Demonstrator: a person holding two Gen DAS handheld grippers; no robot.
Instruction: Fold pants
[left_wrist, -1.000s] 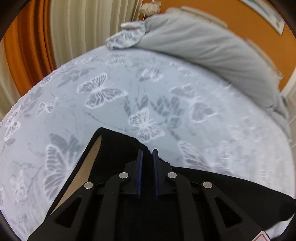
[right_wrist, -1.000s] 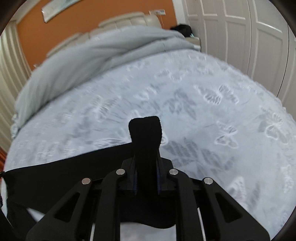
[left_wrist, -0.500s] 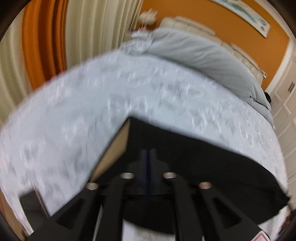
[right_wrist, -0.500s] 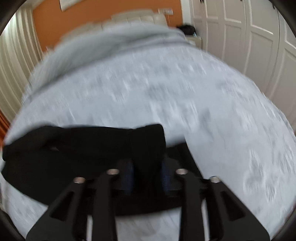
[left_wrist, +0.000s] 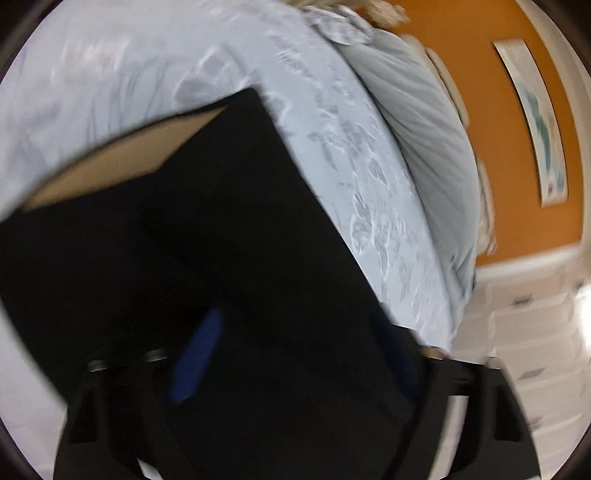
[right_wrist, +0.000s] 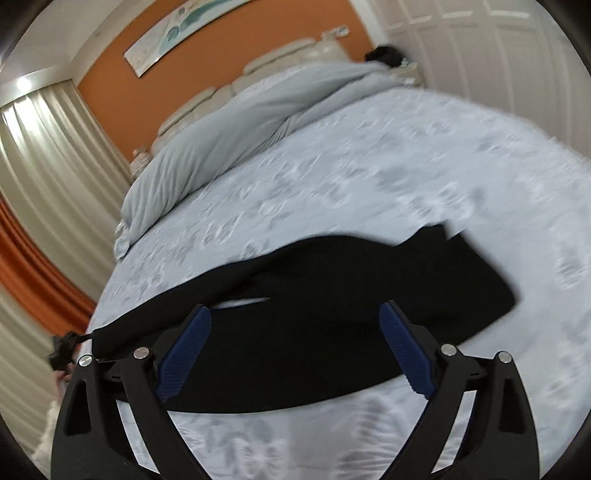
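The black pants lie folded across the butterfly-print bedspread. In the right wrist view my right gripper is open, its blue pads spread wide just above the near edge of the pants, holding nothing. In the left wrist view the pants fill the middle, with a tan inner lining showing at the upper left. My left gripper is open and tilted, one blue pad over the black cloth. This view is blurred.
A grey duvet is bunched along the headboard side of the bed. An orange wall with a picture, cream curtains and white wardrobe doors surround the bed. A dark object sits at the bed's left edge.
Both grippers have let go of the pants and opened wide. The pants have been folded over and now lie on the bed. The left gripper has swung and rolled sharply.
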